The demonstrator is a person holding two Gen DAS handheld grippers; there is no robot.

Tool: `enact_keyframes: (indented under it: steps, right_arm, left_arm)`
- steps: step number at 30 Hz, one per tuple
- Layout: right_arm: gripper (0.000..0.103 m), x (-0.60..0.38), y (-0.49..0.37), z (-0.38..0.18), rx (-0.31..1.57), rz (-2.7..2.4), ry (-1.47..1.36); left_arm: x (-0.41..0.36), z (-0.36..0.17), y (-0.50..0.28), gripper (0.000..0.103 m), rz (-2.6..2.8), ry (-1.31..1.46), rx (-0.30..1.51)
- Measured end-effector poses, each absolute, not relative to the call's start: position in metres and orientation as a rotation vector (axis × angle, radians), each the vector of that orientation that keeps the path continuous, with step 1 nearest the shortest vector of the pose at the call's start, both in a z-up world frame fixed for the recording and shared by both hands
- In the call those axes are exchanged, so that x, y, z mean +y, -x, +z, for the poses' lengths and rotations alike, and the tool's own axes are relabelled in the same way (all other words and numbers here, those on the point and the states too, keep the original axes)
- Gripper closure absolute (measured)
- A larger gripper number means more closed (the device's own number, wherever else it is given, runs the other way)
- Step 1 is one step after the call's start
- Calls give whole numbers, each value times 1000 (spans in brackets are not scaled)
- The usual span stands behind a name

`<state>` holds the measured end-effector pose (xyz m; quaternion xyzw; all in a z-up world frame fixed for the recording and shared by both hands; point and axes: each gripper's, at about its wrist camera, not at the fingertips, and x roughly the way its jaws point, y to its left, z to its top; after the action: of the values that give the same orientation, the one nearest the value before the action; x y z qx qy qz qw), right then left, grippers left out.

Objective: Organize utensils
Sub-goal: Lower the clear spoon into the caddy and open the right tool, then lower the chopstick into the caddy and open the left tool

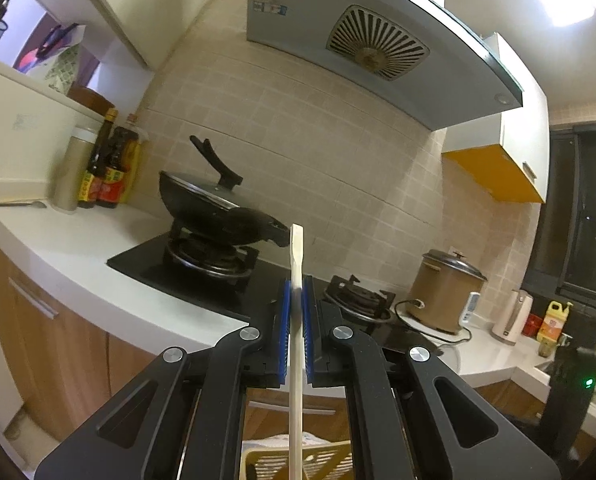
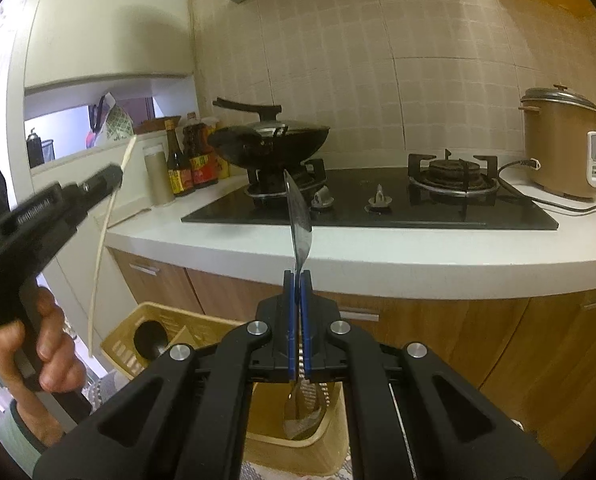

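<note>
From the left wrist camera, the left gripper (image 1: 296, 280) has its jaws pressed tight on a long, pale wooden spatula (image 1: 296, 264). The blue pads (image 1: 284, 312) squeeze it from both sides. The flat end of the spatula sticks up past the tips, and its thin handle runs down between the black arms. Under the gripper is a yellow plastic basket (image 1: 258, 460) with slots in its wall. Ahead is a black stove top (image 1: 146, 262) set in a white counter (image 1: 78, 248). A black wok (image 1: 214, 208) with a lid sits on the far burner. Dark sauce bottles (image 1: 106, 176) stand at the back of the counter. A brown rice cooker (image 1: 445, 292) stands on the right.

From the right wrist camera, the right gripper (image 2: 298, 276) has its jaws shut tight on a shiny metal utensil (image 2: 299, 216). Its flat handle points up in front of the stove, and its wider end hangs down below the pads, over the yellow basket (image 2: 158, 314). A dark round ladle (image 2: 151, 338) lies in the basket. On the left, a hand (image 2: 42, 340) grips the left gripper (image 2: 118, 176), which holds the wooden spatula (image 2: 102, 240) upright above the basket. The wok (image 2: 270, 146) and the rice cooker (image 2: 559, 152) sit on the counter behind.
</note>
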<state>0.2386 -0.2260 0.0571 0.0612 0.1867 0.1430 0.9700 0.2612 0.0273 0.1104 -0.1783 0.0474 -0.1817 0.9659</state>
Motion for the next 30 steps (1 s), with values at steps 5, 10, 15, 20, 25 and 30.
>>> enact_keyframes:
  steps: [5, 10, 15, 20, 25, 30]
  right_arm:
    - [101, -225, -238, 55, 394, 295, -142]
    - [95, -228, -233, 59, 414, 284, -180]
    - [47, -234, -211, 74, 371, 250, -177]
    - [47, -231, -189, 90, 359, 273, -160]
    - [47, -228, -165, 97, 353, 276, -141]
    - [47, -229, -156, 86, 371, 284, -115]
  left_arm:
    - [28, 108, -246, 99, -376, 350, 102]
    - [37, 120, -237, 99, -381, 381, 74]
    - [44, 129, -218, 99, -419, 411, 63]
    - [45, 137, -197, 99, -409, 397, 37]
    - [45, 153, -184, 99, -425, 383, -41]
    - [41, 153, -199, 99, -485, 367, -56]
